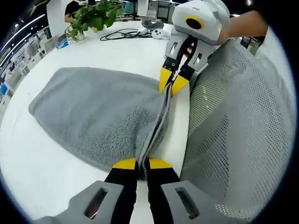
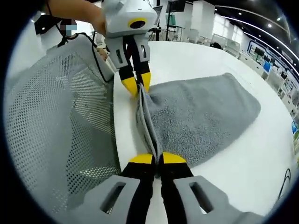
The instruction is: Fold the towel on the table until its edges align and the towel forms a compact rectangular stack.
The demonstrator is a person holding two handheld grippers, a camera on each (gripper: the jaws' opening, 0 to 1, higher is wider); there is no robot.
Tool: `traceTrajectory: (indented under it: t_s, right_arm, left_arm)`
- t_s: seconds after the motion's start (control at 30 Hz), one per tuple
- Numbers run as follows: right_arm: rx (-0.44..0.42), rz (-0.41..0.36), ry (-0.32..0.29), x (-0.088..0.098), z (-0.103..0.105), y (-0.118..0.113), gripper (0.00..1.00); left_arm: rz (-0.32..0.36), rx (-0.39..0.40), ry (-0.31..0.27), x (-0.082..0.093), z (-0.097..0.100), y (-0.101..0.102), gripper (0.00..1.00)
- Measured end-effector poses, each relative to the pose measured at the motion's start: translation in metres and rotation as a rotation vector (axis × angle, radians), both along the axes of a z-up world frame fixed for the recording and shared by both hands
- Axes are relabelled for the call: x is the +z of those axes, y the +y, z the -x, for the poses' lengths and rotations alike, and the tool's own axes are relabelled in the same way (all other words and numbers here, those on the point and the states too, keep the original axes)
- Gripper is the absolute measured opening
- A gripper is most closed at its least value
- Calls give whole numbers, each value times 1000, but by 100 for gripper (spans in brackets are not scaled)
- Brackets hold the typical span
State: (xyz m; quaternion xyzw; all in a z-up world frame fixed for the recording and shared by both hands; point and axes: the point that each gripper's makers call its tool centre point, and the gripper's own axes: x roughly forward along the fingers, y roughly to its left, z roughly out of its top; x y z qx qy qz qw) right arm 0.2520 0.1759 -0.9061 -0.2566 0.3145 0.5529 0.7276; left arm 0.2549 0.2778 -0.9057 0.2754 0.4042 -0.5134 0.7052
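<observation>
White and bare for most of its width, the desk [image 1: 42, 168] runs off toward an open office floor with rows of workstations behind it.

Nearest in the left gripper view, the left gripper [image 1: 142, 164] has its yellow-tipped jaws clamped together on the near edge of the grey towel [image 1: 98, 116]. That edge hangs taut along the desk's side edge, just beside a grey mesh chair back [image 1: 238, 126], and ends at the right gripper [image 1: 170, 84], which is likewise pinched shut on the cloth. The right gripper view gives the mirror of this: the right gripper [image 2: 158, 159] grips one end of the raised edge and the left gripper [image 2: 138, 87] the other. The rest of the towel lies flat on the desk, spreading away from the side edge toward the middle, its far end rounded rather than square.

Risks, as I judge them:
- The held edge sits right at the desk's side; a pull toward the chair could drag the towel off
- Uneven carrying of the two ends would skew the fold, leaving the edges misaligned
- Either pinch looks thin and could slip from the pile

Toward the far edge lie a black cable [image 1: 124, 33] and a pot holding a leafy green plant [image 1: 91, 17]; its contents beyond the plant can't be made out
</observation>
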Motion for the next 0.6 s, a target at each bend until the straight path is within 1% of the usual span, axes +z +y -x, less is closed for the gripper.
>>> traceTrajectory:
  t_s: [0.07,0.2,0.23,0.27,0.47,0.6]
  right_arm:
    - [-5,-15,6,6,1,2,1]
    - [-14,-58,10,22,5,4,1]
    - [-13,-64,11,21,6,4,1]
    - [-10,-74,15,23,8,6,1]
    - [16,-88,20,37,16,8,1]
    - [24,-104,35,46,20,8,1]
  left_arm:
    - [8,2,0,6,0,3,6]
    - [68,35,6,23,0,5,6]
    - [79,37,-1,28,0,6,6]
    - [88,43,-4,31,0,7,6]
    - [117,54,-2,46,5,7,6]
    - [143,50,-14,60,8,7,7]
